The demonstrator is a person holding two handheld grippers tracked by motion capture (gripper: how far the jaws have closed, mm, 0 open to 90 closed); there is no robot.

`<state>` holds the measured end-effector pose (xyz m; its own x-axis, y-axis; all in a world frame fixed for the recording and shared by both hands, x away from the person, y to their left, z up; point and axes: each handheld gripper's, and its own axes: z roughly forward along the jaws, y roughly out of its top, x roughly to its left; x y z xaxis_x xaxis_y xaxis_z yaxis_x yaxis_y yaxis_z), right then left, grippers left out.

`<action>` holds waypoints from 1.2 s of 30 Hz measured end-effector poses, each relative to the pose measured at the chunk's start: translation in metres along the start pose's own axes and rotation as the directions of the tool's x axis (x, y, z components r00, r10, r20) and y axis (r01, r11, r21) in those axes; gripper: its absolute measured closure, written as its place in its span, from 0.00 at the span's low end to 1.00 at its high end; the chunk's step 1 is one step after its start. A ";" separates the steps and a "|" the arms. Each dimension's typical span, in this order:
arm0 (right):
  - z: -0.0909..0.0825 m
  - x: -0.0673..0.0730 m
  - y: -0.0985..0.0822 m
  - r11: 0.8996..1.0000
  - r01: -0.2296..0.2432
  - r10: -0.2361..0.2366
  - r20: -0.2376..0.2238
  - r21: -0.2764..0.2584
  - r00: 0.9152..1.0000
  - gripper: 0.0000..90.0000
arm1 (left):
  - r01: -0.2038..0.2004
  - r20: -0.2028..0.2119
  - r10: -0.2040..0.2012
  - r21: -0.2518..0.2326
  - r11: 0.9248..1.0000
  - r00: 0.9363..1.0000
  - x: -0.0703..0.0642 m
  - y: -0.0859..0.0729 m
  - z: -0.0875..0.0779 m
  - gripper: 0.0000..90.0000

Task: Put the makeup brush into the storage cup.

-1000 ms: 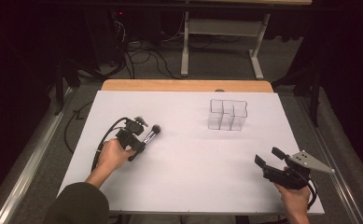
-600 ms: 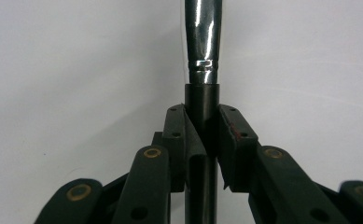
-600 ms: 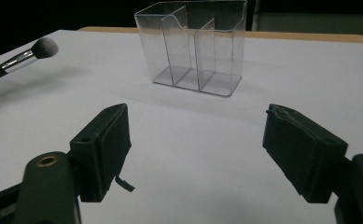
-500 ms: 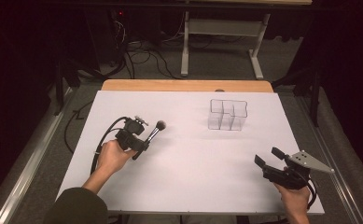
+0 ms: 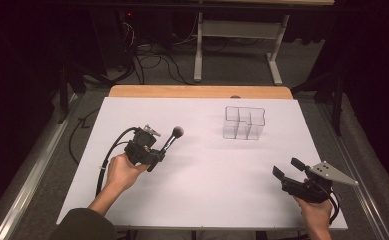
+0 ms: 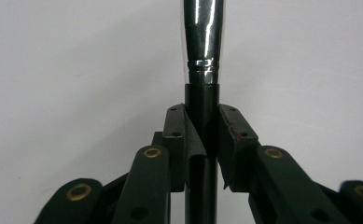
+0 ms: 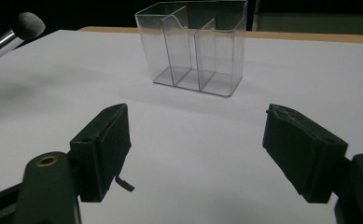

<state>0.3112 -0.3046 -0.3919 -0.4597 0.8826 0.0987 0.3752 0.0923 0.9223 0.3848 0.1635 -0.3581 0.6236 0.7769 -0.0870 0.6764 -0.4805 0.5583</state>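
left gripper: the left gripper (image 5: 151, 156) is clamped on the black handle of a makeup brush (image 5: 168, 141), low on the handle, just below the shiny metal ferrule; in the left gripper view the pads (image 6: 232, 140) are seen pressed against the handle (image 6: 202, 116) from both sides.

brush: it's held up off the white tabletop (image 5: 202, 190), tilted, with the fluffy head (image 5: 178, 131) up and pointed toward the far right. The head is also picked up at the top left of the right gripper view (image 7: 27, 24).

right gripper: the right gripper (image 5: 286, 170) is parked at the near right of the tabletop, jaws wide apart, nothing between them (image 7: 195, 154).

organizer: a clear plastic organizer (image 5: 244, 122) with three compartments is sat on the far right part of the tabletop, upright, open tops, all compartments looking empty (image 7: 194, 46).

key relation: the organizer lies to the right and a bit farther back from the brush, well apart from it. The brush's long axis is already roughly aimed that way, head first.

which hand is nearer: the right one looks about as close to the organizer, but the brush is carried by the left, so the job is probably the left's.

next move, best guess: the brush needs to be carried across and stood more upright so it can be dropped into a compartment; which end goes down can't be called from here.
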 end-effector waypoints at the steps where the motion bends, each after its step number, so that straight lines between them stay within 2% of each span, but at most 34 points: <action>1: 0.000 0.000 0.000 1.000 0.000 0.000 0.000 0.000 1.000 0.28 | -0.005 0.005 0.005 -0.010 1.000 1.000 -0.002 0.000 -0.001 0.82; 6: 0.000 0.000 0.000 1.000 0.004 -0.004 0.002 0.000 1.000 0.28 | -0.004 0.029 0.005 -0.059 0.998 1.000 -0.009 -0.003 -0.006 0.82; 13: 0.000 0.000 0.000 1.000 0.002 -0.002 0.000 0.000 1.000 0.28 | 0.006 0.042 -0.002 -0.099 0.995 0.999 -0.014 -0.006 -0.008 0.82; 22: 0.000 -0.001 0.000 1.000 0.000 0.000 0.001 0.001 1.000 0.28 | 0.003 0.065 0.006 -0.135 0.991 0.998 -0.024 -0.009 -0.007 0.82; 36: 0.000 0.000 0.000 1.000 -0.002 0.002 0.000 0.001 1.000 0.28 | -0.023 0.093 0.042 -0.190 0.982 0.995 -0.042 -0.011 -0.009 0.82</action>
<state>0.3110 -0.3050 -0.3921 -0.4585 0.8830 0.1006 0.3772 0.0908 0.9217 0.3473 0.1403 -0.3532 0.6850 0.7149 -0.1400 0.5750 -0.4126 0.7065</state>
